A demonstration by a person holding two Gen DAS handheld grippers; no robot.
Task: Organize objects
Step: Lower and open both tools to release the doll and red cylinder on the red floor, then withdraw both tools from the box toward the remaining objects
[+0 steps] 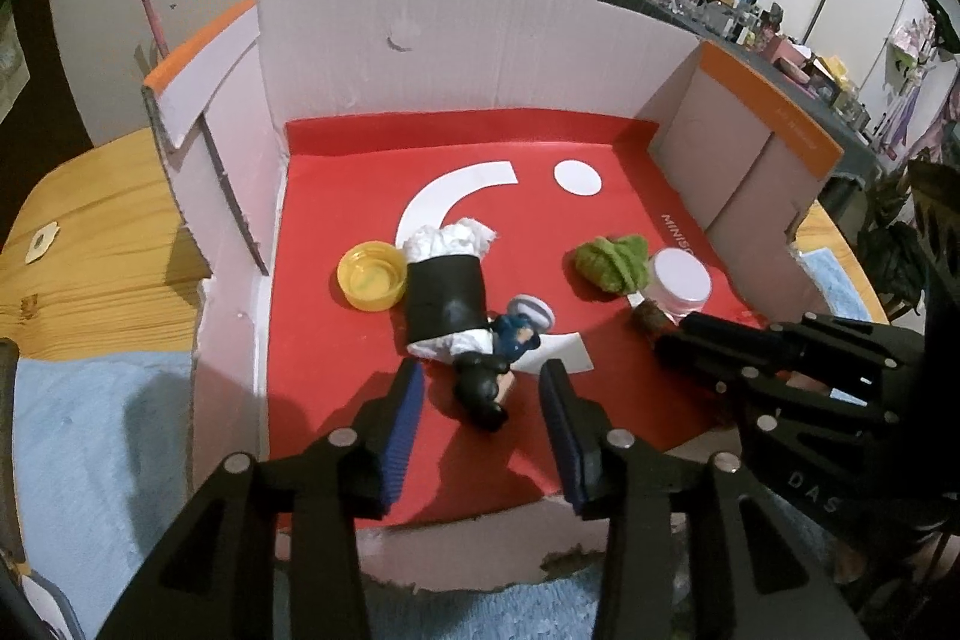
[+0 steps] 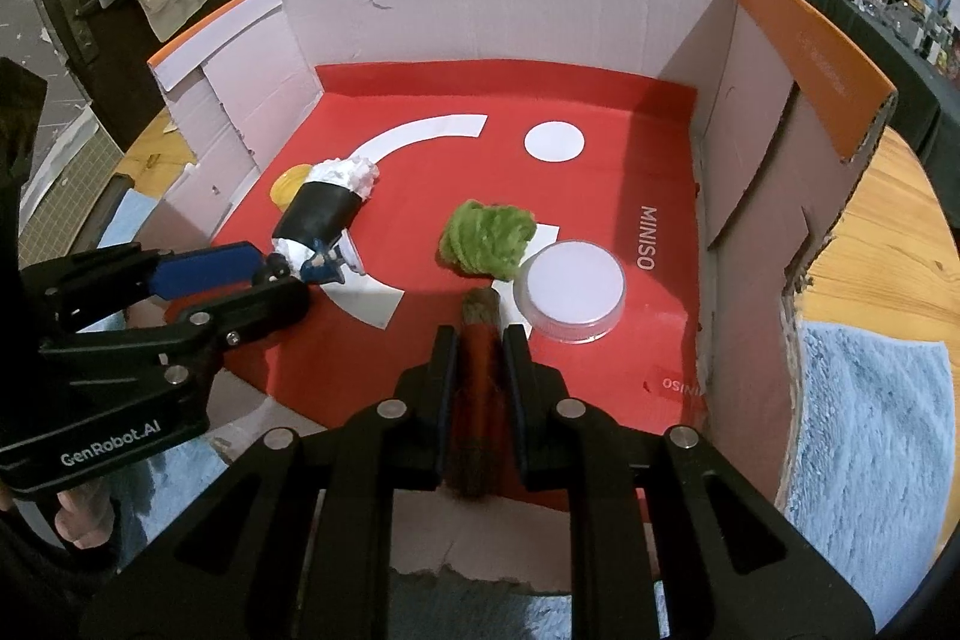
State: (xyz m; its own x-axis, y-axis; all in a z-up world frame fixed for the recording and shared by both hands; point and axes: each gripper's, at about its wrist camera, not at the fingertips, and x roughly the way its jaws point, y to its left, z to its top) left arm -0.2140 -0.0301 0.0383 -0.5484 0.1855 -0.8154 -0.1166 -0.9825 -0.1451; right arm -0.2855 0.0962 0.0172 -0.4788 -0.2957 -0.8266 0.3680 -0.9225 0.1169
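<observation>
Black plastic and blue pads make up the left tongs [image 1: 480,406], which stand well open at the near edge of the cardboard box [image 1: 336,58], straddling the dark lower end of a small figurine [image 1: 483,391] without pinching it. From the right wrist view one blue finger lies just beside that figurine, so whether it touches is hard to say. The right tongs [image 2: 477,343] are closed on a brown-and-red fuzzy stick [image 2: 477,370], its tip reaching forward over the red liner [image 2: 600,196] toward the white-lidded jar [image 2: 570,295].

Just past the figurine lies a black roll with white crumpled filling [image 1: 445,292], tipped on its side, and a small blue-and-white figure [image 1: 522,328] rests against its near end. A yellow cap [image 1: 369,275] sits open side up just left of the roll. To the right, a green fuzzy clump [image 2: 487,244] touches the jar.

As a judgement, the sorting looks well along: every loose piece in view is already inside the box, and the wooden worktop [image 1: 102,232] and blue cloth [image 2: 870,412] around it carry nothing that seems to belong to the task. What appears left is setting down the stick, and perhaps straightening the figurine and the toppled roll.
</observation>
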